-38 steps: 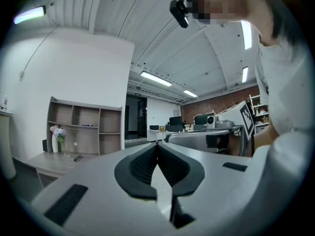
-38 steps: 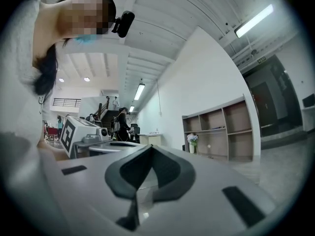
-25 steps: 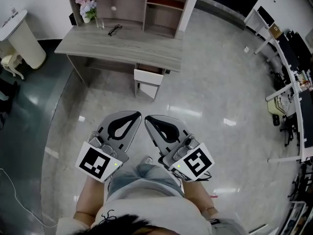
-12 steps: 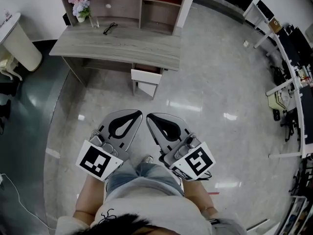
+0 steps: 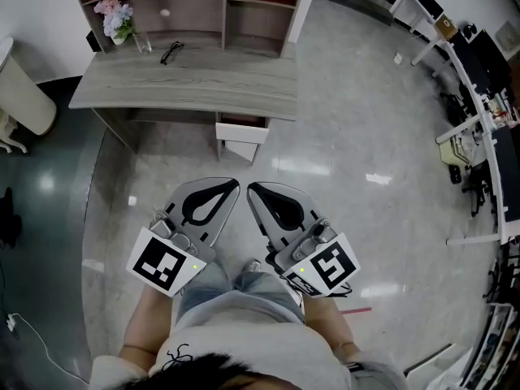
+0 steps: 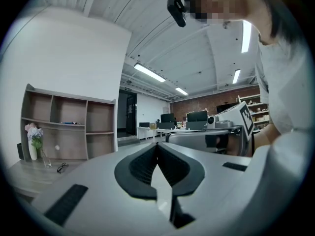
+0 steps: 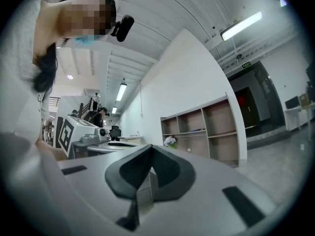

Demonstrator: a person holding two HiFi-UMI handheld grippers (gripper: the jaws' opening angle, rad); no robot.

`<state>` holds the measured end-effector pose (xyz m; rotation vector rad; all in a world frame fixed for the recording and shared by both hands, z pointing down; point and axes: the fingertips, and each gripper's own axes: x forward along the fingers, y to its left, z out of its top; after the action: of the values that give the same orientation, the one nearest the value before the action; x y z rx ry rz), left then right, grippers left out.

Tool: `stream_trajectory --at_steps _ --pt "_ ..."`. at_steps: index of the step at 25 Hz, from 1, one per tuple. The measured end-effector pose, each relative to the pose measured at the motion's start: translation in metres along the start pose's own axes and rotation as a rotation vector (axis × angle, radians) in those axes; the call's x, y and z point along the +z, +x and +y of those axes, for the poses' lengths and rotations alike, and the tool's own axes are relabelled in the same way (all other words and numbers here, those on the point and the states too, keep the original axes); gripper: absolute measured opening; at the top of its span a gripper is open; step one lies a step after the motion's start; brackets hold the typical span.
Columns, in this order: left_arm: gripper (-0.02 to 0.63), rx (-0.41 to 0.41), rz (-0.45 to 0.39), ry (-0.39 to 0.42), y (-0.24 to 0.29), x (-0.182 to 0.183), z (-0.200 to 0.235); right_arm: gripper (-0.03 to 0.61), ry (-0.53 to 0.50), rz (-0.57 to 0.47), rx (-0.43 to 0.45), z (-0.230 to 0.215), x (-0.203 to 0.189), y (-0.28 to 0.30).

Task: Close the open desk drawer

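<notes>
Changes from one second ago:
- In the head view the table [image 5: 203,84] now sits further left and slightly higher in the frame.
- The white rounded stand [image 5: 20,88] at the far left is now partly cut by the frame edge.
- The drawer [image 5: 241,132] remains pulled out from under the table's front edge, near its right end, with its white front facing the person.
- Both tools keep the same pose, side by side and low in front of the person's lap [image 5: 240,291].

Tool state:
- Left tool [image 5: 231,185]: jaws closed tip to tip, nothing held.
- Right tool [image 5: 253,188]: jaws closed tip to tip, nothing held.
- Both tools are well apart from the drawer and point roughly toward it.

Surroundings:
- Glossy grey floor [image 5: 349,153] lies between the tools and the drawer.
- A pair of glasses [image 5: 171,52] and a vase of flowers [image 5: 116,19] stand on the table's rear left.
- A shelf unit [image 5: 203,6] stands behind them.
- White desks [image 5: 471,96] line the right side of the room.
</notes>
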<state>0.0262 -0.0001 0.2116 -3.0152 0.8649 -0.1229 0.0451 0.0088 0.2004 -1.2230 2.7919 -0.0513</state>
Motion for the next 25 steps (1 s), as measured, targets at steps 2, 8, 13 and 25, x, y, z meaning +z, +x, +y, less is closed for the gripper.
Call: stream_trajectory --at_steps 2,8,13,25 --pt "0.011 -0.021 0.003 -0.002 0.000 0.000 0.012 0.008 0.001 -0.004 -0.024 -0.003 0.000 0.012" --pt "0.011 -0.083 0.005 0.005 -0.001 0.001 0.052 0.008 -0.007 -0.008 -0.091 -0.012 -0.001 0.050" --pt "0.011 -0.141 -0.005 0.010 0.001 0.000 0.081 0.008 -0.023 -0.009 -0.147 -0.017 -0.002 0.078" --pt "0.011 -0.287 -0.028 0.035 0.011 -0.005 0.118 0.008 -0.054 -0.003 -0.262 -0.031 -0.010 0.121"
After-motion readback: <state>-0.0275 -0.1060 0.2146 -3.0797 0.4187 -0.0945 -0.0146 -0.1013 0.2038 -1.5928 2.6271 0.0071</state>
